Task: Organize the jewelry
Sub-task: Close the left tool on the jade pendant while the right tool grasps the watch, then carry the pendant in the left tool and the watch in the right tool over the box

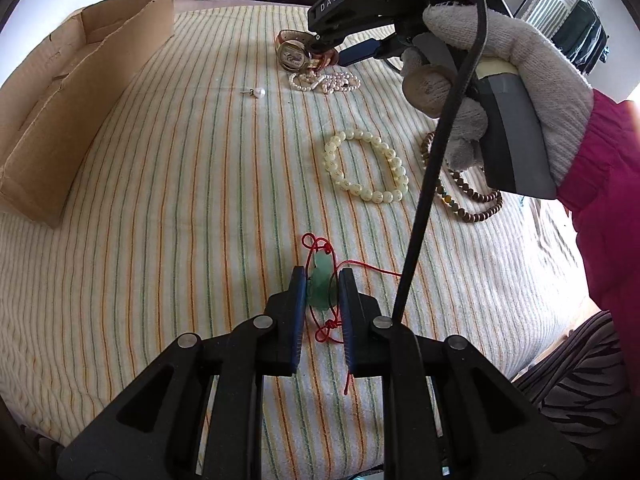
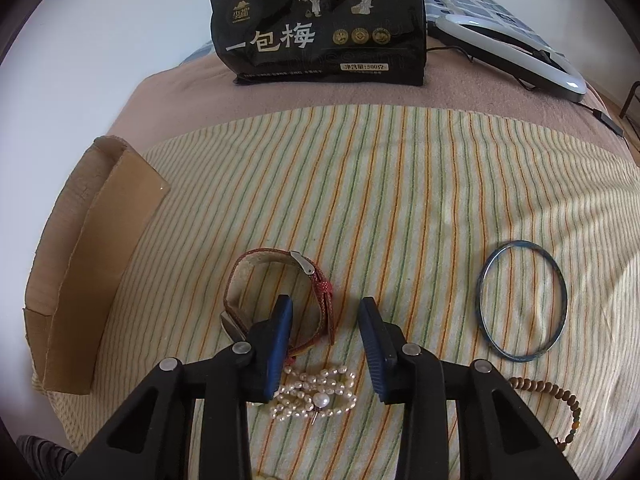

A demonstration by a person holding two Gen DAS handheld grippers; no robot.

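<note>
My left gripper point(image 1: 323, 276) is shut on a green jade pendant point(image 1: 321, 286) with a red cord point(image 1: 326, 326) on the striped cloth. My right gripper point(image 2: 325, 306) is open, low over a red-strapped watch point(image 2: 276, 280) and a pearl bracelet point(image 2: 316, 398); it also shows in the left wrist view point(image 1: 332, 46) above the watch point(image 1: 294, 54). A pale bead bracelet point(image 1: 366, 166), a brown bead string point(image 1: 470, 200), a pearl earring point(image 1: 258, 92) and a blue bangle point(image 2: 522, 306) lie around.
An open cardboard box point(image 1: 68, 92) lies at the left, also in the right wrist view point(image 2: 84, 264). A black snack bag point(image 2: 320, 24) stands at the back. A white ring lamp point(image 2: 516, 54) with a cable lies at the back right.
</note>
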